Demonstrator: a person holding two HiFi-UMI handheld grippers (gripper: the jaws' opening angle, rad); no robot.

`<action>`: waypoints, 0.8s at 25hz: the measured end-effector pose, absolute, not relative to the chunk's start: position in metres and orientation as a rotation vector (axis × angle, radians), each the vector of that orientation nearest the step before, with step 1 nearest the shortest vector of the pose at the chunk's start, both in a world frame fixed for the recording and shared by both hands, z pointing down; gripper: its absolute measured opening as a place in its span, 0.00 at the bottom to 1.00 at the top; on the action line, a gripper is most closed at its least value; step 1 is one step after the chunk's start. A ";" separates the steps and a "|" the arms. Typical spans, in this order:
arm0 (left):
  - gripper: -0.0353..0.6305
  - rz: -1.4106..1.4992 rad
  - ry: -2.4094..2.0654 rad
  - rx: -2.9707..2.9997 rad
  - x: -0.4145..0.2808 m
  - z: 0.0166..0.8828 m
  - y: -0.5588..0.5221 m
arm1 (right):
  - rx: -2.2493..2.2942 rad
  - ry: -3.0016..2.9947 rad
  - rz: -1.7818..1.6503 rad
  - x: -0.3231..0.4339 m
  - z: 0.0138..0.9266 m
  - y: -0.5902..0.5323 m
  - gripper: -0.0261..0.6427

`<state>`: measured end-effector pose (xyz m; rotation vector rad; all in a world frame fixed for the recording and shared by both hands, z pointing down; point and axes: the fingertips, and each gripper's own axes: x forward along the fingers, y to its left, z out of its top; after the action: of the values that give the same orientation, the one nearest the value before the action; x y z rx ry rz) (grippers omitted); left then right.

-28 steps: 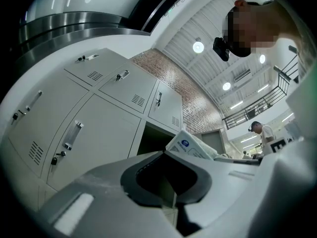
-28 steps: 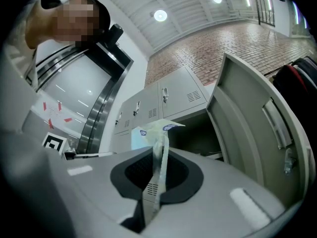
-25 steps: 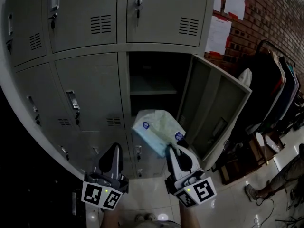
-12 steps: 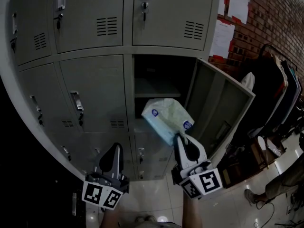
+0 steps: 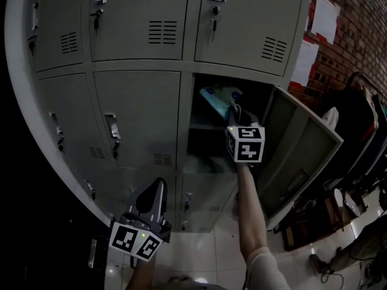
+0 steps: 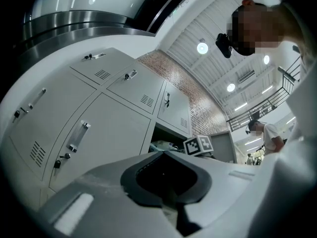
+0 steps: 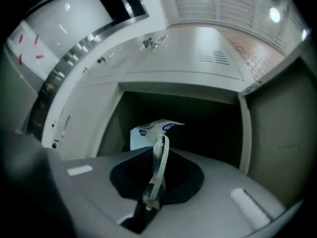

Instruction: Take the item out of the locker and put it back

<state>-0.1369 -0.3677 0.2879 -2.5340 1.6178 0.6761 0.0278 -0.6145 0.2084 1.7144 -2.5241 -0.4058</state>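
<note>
R tongs [image 5: 233, 109] clenched on plastic pack [image 5: 216, 95], up top in open locker [image 5: 208, 148]; L tongs [image 5: 158, 185] clenched, empty, near-left.

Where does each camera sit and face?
Head view: on the person's head, facing down at the lockers; shows left claw, right claw, right forearm.
Left gripper view: on the left claw, tilted up at locker doors and ceiling; own shut jaws.
Right gripper view: on the right claw, facing into the open locker; jaws pinching the plastic pack.
Shared: head and left gripper views both show the right claw's marker cube.
</note>
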 end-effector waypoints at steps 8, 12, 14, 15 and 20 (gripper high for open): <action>0.06 0.695 1.650 -2.481 -0.155 0.277 -0.385 | 1.660 -2.356 -0.402 0.014 0.232 -0.668 0.07; 0.06 0.692 1.656 -2.488 -0.154 0.280 -0.391 | 1.658 -2.354 -0.405 0.013 0.233 -0.671 0.07; 0.06 0.689 1.647 -2.497 -0.151 0.281 -0.393 | 1.668 -2.390 -0.373 0.015 0.232 -0.672 0.19; 0.06 0.687 1.643 -2.502 -0.150 0.281 -0.394 | 1.673 -2.423 -0.345 0.016 0.231 -0.671 0.37; 0.06 0.686 1.623 -2.524 -0.142 0.281 -0.396 | 1.668 -2.498 -0.328 0.023 0.225 -0.665 0.47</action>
<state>-0.1422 -0.3960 0.2813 -2.5236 1.6230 0.6862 0.0227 -0.6646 0.2250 1.6682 -2.4983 -0.3280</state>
